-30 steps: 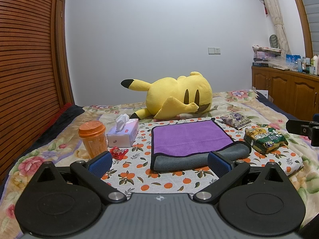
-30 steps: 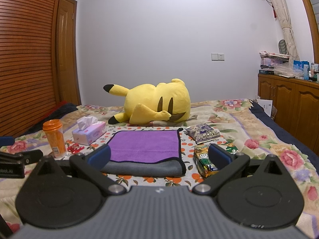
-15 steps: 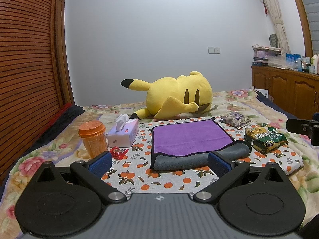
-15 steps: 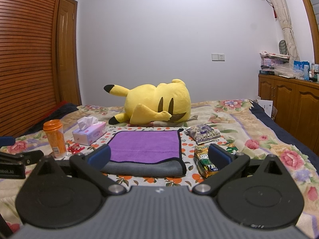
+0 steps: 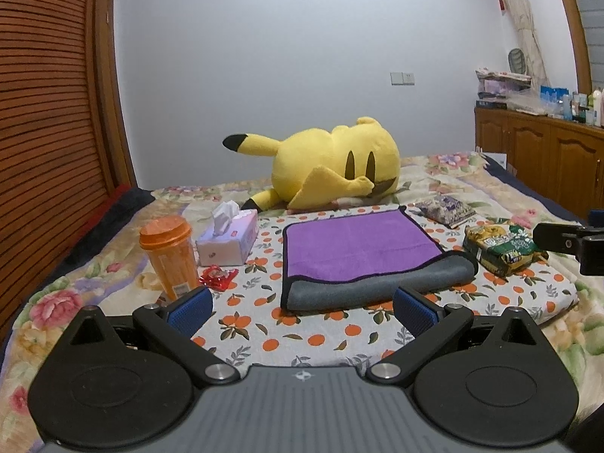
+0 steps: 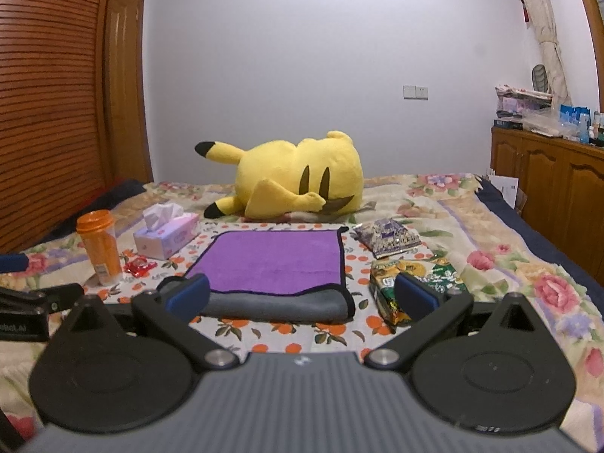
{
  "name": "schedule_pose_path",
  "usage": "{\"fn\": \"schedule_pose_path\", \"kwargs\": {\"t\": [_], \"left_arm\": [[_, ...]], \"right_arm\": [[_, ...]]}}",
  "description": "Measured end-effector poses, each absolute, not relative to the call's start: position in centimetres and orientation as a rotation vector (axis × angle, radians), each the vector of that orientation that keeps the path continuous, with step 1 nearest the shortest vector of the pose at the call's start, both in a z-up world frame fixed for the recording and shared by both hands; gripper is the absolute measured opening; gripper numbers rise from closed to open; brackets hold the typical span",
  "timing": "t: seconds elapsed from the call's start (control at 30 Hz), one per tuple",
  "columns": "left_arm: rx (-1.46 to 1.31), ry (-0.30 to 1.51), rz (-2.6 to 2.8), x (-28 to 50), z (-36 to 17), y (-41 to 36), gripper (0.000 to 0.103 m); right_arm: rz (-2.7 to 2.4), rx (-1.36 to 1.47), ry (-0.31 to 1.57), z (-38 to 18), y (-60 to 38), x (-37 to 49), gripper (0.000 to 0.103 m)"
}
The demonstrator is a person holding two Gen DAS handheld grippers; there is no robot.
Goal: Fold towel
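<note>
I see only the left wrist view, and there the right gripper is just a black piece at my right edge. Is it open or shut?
Observer: The right gripper is open, and nothing sits between its fingers.
Operator: What lies in front of it?
Observer: The near, folded grey edge of the towel shows between its fingers, more toward the left one.
Operator: And its right finger?
Observer: In that view the right finger overlaps the green snack bag. I cannot tell whether they touch.
</note>
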State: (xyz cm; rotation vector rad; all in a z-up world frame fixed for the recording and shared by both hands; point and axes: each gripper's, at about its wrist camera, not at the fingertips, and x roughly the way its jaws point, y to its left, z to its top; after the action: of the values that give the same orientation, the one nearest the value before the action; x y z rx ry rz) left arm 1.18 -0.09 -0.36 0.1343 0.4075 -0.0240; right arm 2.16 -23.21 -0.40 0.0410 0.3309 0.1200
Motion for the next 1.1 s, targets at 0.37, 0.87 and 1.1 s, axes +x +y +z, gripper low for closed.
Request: {"fn": "schedule_pose_path", "kwargs": {"t": [0.37, 0.87, 1.1], "left_arm": [[0.175, 0.471, -0.039, 4.2, -1.7, -0.8, 0.103], [0.178, 0.53, -0.063, 8.9, -2.8, -0.7, 0.103], [0.178, 0.554, -0.059, 11.4, -3.6, -0.2, 0.103]], "right_arm": [[0.13, 0.032, 0.371, -1.2, -22.8, 4.4, 0.103], [0.142, -0.014, 0.435, -2.5, -21.8, 8.9, 0.103], [0.167, -0.043, 0.469, -3.2, -21.4, 11.1, 0.103]]}}
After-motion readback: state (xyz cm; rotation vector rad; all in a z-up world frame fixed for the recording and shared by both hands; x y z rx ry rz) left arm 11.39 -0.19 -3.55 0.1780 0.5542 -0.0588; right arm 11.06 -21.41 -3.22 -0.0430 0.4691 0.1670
